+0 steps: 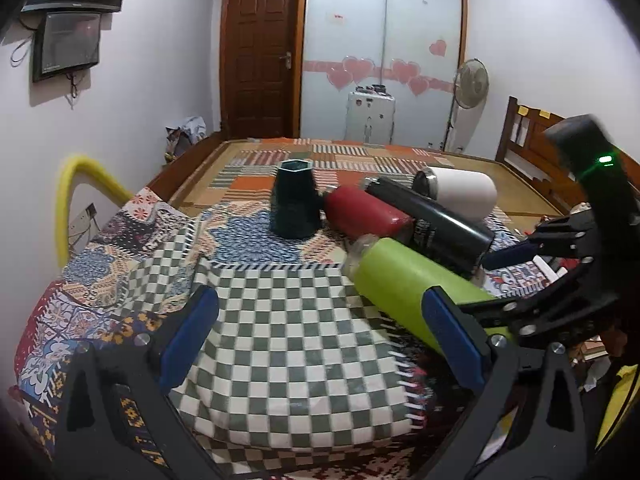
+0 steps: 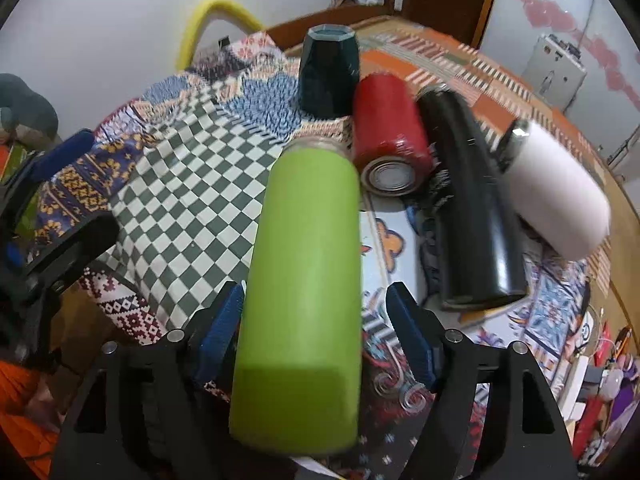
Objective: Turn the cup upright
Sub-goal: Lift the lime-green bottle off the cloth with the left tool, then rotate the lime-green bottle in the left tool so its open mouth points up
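Note:
A lime green cup lies on its side on the checkered cloth, its mouth pointing away from me. My right gripper is open with a blue pad on each side of the cup's base end; the left pad is close to it, the right pad stands apart. The green cup also shows in the left wrist view, with my right gripper reaching in from the right. My left gripper is open and empty above the checkered cloth.
A dark teal cup stands upside down behind. A red cup, a black cup and a white cup lie on their sides beside the green one. A yellow curved bar rises at the left edge.

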